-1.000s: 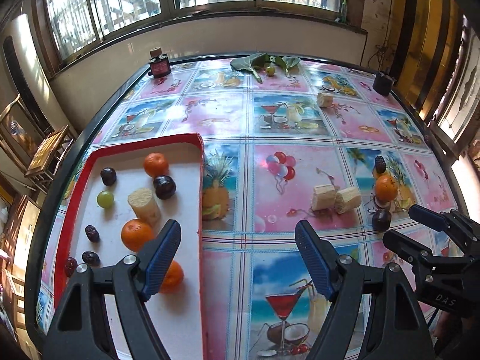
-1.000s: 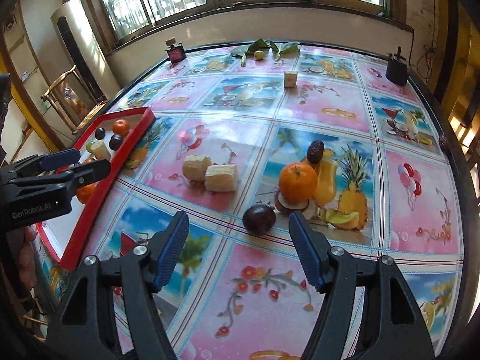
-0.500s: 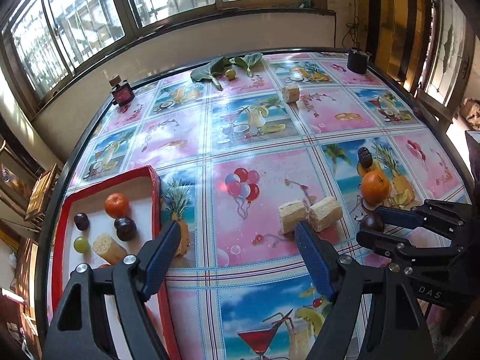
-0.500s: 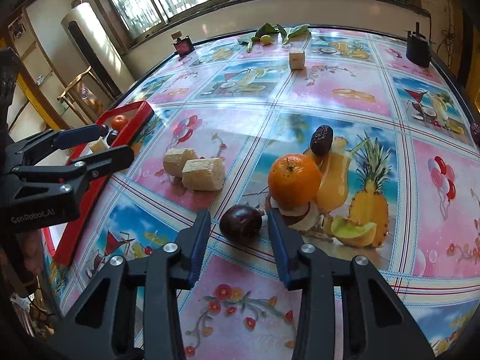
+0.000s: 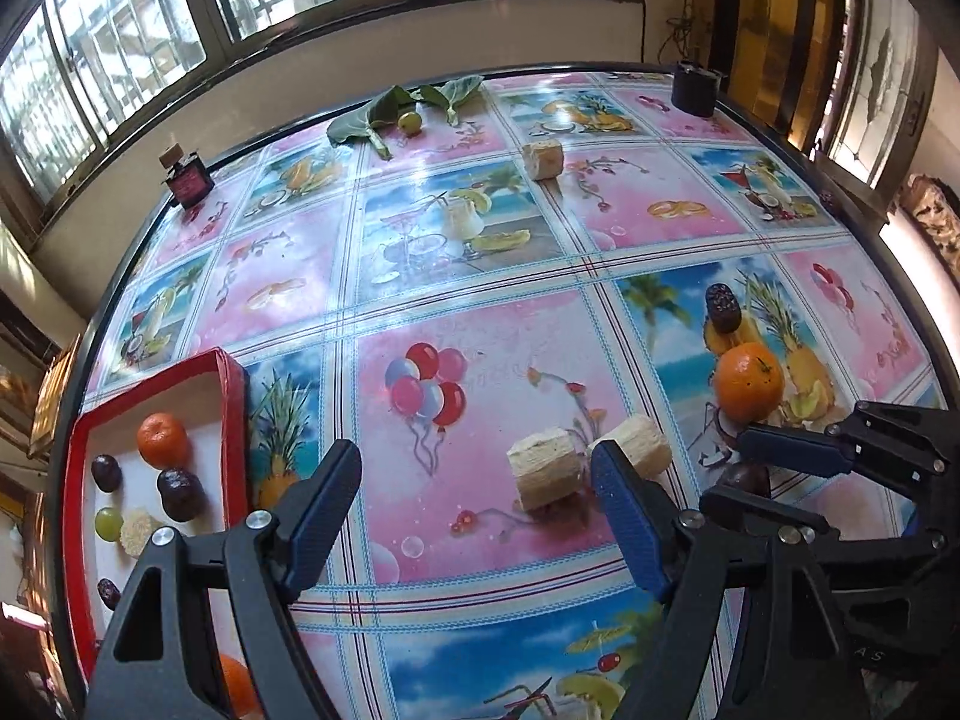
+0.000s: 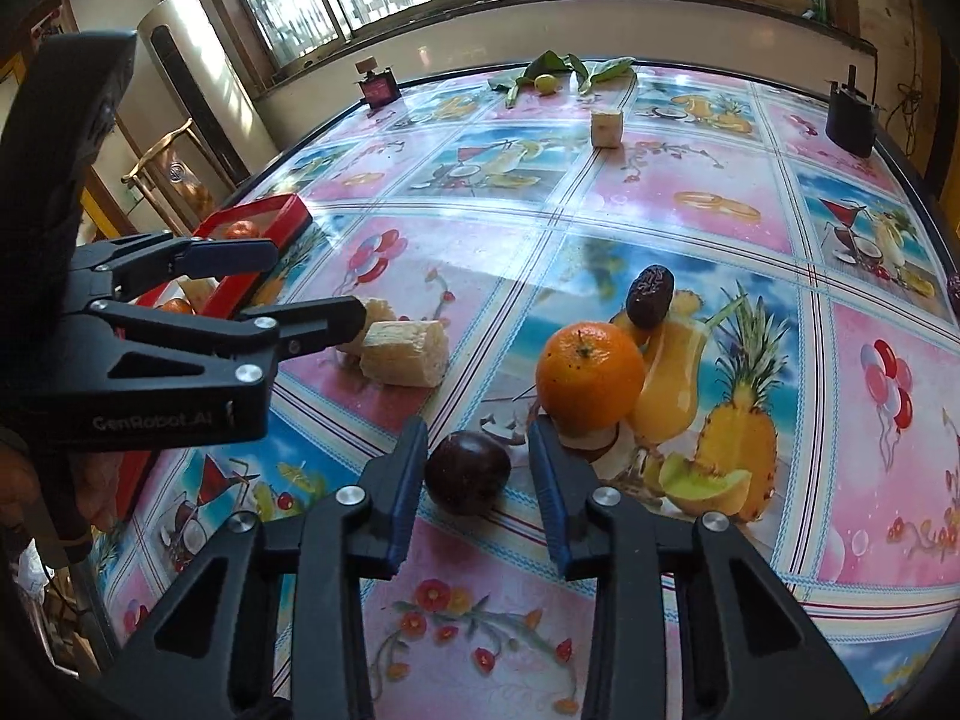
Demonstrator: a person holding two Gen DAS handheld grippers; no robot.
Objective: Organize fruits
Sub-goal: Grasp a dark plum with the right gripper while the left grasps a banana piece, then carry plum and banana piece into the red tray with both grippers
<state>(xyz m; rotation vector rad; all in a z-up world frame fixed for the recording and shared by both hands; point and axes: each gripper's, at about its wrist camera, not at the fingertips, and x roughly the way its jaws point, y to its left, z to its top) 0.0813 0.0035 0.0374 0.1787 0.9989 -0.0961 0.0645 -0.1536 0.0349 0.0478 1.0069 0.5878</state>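
Note:
A dark plum lies on the tablecloth between the fingers of my right gripper. The left finger is at its skin and a small gap shows on the right, so the gripper is open around it. Just beyond sit an orange and a dark date. Two sugarcane pieces lie ahead of my left gripper, which is open with nothing in it. The red tray at the left holds an orange, a plum, a green grape and several small fruits.
At the back of the table are another sugarcane piece, green leaves with a small green fruit, a perfume bottle and a black object. The dark table rim curves along the right. A chair stands beyond the left edge.
My left gripper swung right, away from the tray towards the sugarcane pieces. My right gripper moved forward and narrowed until its fingers straddle the plum.

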